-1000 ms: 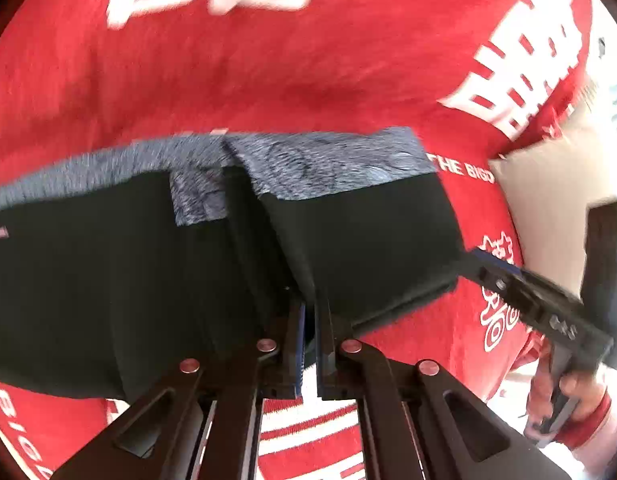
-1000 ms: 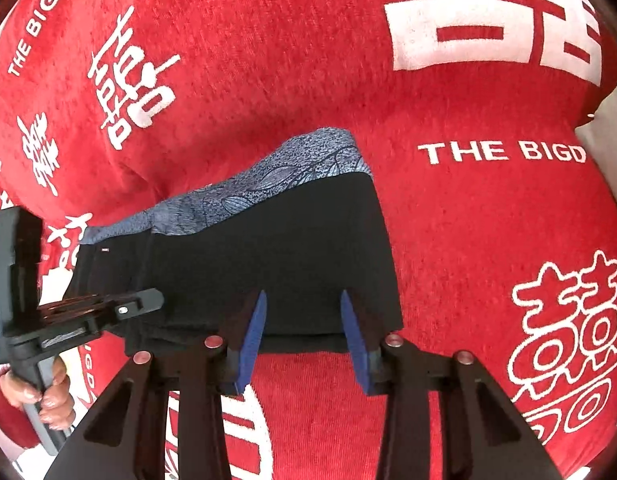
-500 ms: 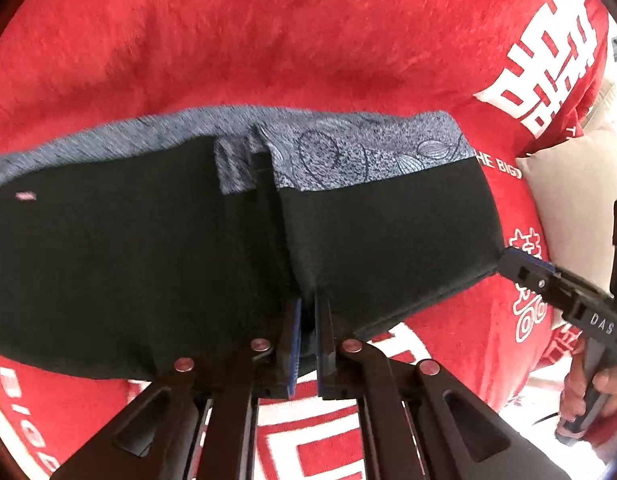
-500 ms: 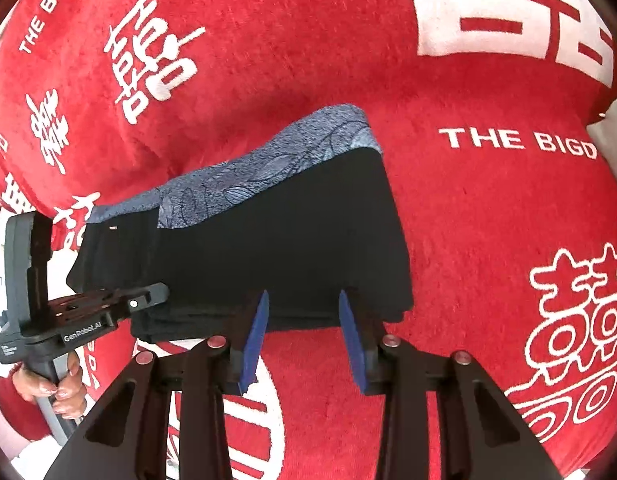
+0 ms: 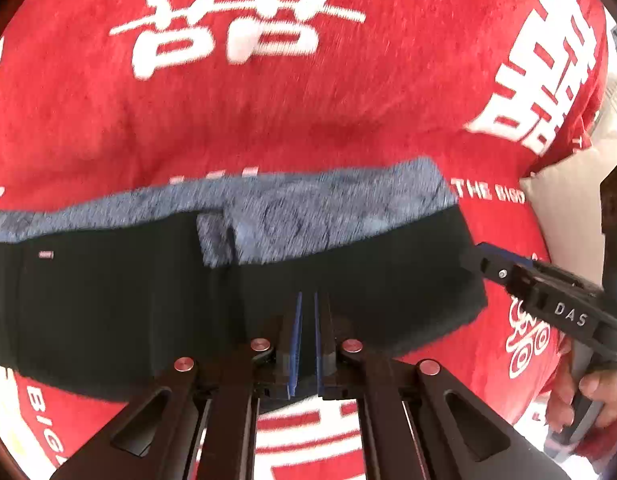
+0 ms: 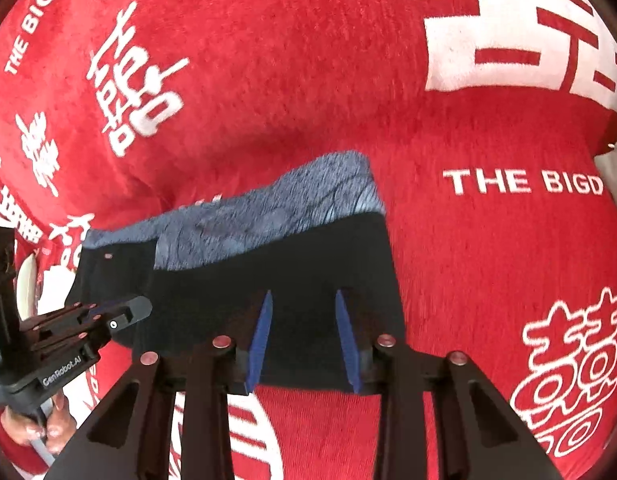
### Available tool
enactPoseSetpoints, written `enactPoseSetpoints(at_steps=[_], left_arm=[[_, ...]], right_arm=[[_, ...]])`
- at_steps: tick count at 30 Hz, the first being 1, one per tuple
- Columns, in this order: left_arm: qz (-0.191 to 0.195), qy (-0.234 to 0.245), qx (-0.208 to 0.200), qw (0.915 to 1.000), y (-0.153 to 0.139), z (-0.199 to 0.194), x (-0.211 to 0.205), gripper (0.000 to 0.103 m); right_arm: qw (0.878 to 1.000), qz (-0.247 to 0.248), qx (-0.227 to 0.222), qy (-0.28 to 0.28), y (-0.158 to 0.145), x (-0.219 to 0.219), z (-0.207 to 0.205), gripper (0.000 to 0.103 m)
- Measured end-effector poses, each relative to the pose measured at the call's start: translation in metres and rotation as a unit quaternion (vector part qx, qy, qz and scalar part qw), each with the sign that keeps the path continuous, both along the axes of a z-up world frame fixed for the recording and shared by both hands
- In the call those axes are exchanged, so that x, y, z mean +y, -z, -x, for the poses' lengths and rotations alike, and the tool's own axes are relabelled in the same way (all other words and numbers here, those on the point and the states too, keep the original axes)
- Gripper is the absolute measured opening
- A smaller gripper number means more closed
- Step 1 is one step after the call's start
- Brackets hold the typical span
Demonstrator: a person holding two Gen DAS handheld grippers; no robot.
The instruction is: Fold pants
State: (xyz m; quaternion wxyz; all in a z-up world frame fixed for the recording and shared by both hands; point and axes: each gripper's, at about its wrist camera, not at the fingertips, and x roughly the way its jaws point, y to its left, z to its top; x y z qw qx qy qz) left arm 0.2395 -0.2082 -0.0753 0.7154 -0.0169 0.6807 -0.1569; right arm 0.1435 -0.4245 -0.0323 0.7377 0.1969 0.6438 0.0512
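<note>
The black pants [image 5: 108, 300] with a blue-grey patterned waistband [image 5: 328, 208] lie folded on the red blanket. They also show in the right wrist view [image 6: 300, 272]. My left gripper [image 5: 306, 300] has its jaws nearly together over the near edge of the pants, with black cloth in the narrow gap. My right gripper [image 6: 302, 300] is open, its blue pads [image 6: 344, 332] either side of the near right edge of the pants. Each gripper shows in the other's view: the right one [image 5: 488, 260] at the pants' right edge, the left one [image 6: 136, 308] at their left part.
The red blanket [image 6: 488, 260] with white characters and lettering covers the whole surface. A white pillow [image 5: 564, 216] lies at the right edge. The person's hands [image 5: 588, 392] hold the gripper handles.
Both grippers have moved forward onto the pants. The left gripper's jaws stay nearly together on the cloth. The right gripper stays open.
</note>
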Motion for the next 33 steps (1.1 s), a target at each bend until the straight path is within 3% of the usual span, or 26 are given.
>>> enactPoseSetpoints(at_steps=[2, 6, 8, 11, 12, 14, 15, 16, 17, 22, 24, 26, 33], left_arm=[[-0.027, 0.001, -0.004, 0.9996, 0.01, -0.006, -0.007, 0.005], [-0.066, -0.004, 0.035, 0.9972, 0.049, 0.0, -0.001, 0.005], [-0.064, -0.005, 0.028, 0.9976, 0.052, 0.005, 0.001, 0.005], [-0.072, -0.001, 0.014, 0.9973, 0.05, 0.009, -0.001, 0.006], [-0.072, 0.0, 0.015, 0.9973, 0.049, 0.009, -0.002, 0.015], [-0.053, -0.003, 0.018, 0.9984, 0.046, 0.01, -0.005, 0.052], [-0.068, -0.006, 0.01, 0.9976, 0.042, 0.01, -0.007, 0.096], [-0.079, -0.01, -0.002, 0.9968, 0.038, 0.01, -0.009, 0.103], [-0.08, -0.012, -0.02, 0.9965, 0.031, 0.012, -0.01, 0.103], [-0.091, -0.012, -0.001, 0.9958, 0.027, 0.014, -0.009, 0.103], [-0.1, -0.023, 0.0, 0.9947, 0.022, 0.016, -0.002, 0.103], [-0.103, -0.035, 0.0, 0.9941, 0.015, 0.019, 0.006, 0.103], [-0.109, -0.079, 0.017, 0.9907, -0.001, 0.044, 0.05, 0.103]], right_arm=[[1.0, -0.002, -0.003, 0.004, 0.004, -0.001, -0.009, 0.036], [1.0, -0.011, 0.018, -0.011, 0.023, 0.01, -0.017, 0.036], [0.999, -0.009, 0.041, -0.031, 0.042, 0.022, -0.014, 0.036], [0.997, 0.034, 0.022, -0.073, 0.047, 0.04, -0.008, 0.036], [0.996, 0.039, 0.018, -0.077, 0.045, 0.042, -0.007, 0.036], [0.997, 0.034, 0.015, -0.074, 0.041, 0.041, -0.005, 0.036], [0.997, 0.027, 0.017, -0.069, 0.039, 0.039, -0.004, 0.036], [0.997, 0.025, 0.017, -0.066, 0.036, 0.037, -0.004, 0.036], [0.997, 0.025, 0.016, -0.065, 0.032, 0.035, -0.002, 0.036], [0.997, 0.026, 0.019, -0.072, 0.021, 0.038, 0.004, 0.036], [0.996, 0.032, 0.021, -0.078, 0.015, 0.04, 0.007, 0.042], [0.995, 0.043, 0.023, -0.087, 0.009, 0.043, 0.009, 0.059], [0.99, 0.068, 0.026, -0.12, -0.009, 0.063, 0.012, 0.072]])
